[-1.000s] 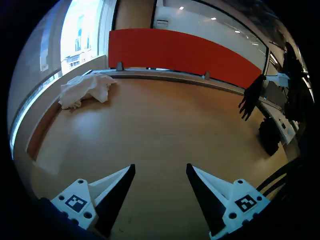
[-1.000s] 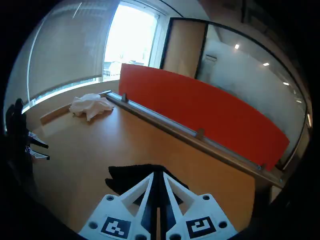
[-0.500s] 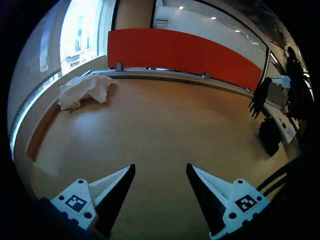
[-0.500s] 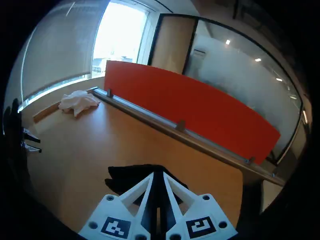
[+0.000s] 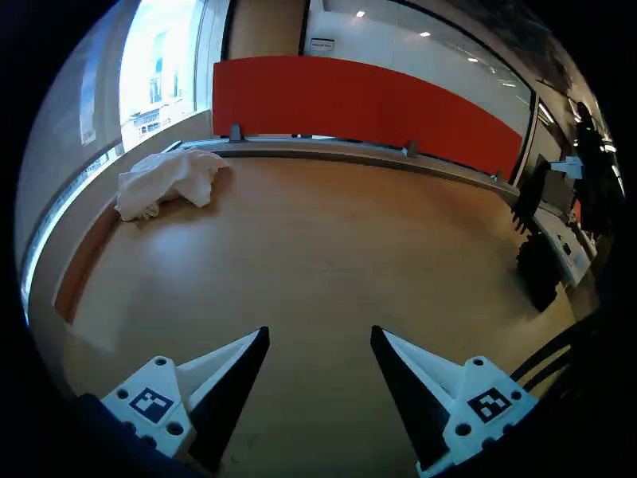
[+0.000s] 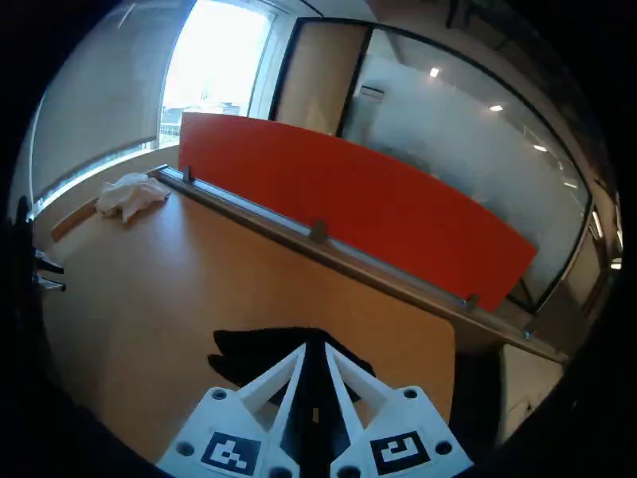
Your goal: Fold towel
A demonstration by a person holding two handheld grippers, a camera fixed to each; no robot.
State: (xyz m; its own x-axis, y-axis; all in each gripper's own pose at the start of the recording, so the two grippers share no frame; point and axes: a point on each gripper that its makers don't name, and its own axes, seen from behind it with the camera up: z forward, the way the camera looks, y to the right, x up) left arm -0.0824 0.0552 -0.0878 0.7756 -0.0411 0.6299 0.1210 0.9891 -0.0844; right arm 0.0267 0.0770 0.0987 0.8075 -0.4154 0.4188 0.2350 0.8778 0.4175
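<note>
A crumpled white towel (image 5: 163, 182) lies at the far left corner of the wooden table (image 5: 318, 239), near the window. My left gripper (image 5: 318, 338) hovers low over the table's near side, open and holding nothing, well apart from the towel. My right gripper (image 6: 314, 344) is shut on a black cloth (image 6: 255, 354) that spreads out around its fingertips. In the left gripper view the black cloth (image 5: 527, 199) hangs at the far right beyond the table edge. The white towel (image 6: 127, 195) lies far off to the left in the right gripper view.
A red partition (image 5: 358, 103) with a metal rail (image 6: 334, 251) runs along the table's far edge. A window (image 5: 163, 72) lies to the left. A dark object (image 5: 537, 271) stands past the table's right edge. A low wooden lip (image 5: 80, 263) borders the left side.
The right gripper has carried the black cloth rightward, away from the white towel, and its view has swung right. The left gripper has stayed still and open.
</note>
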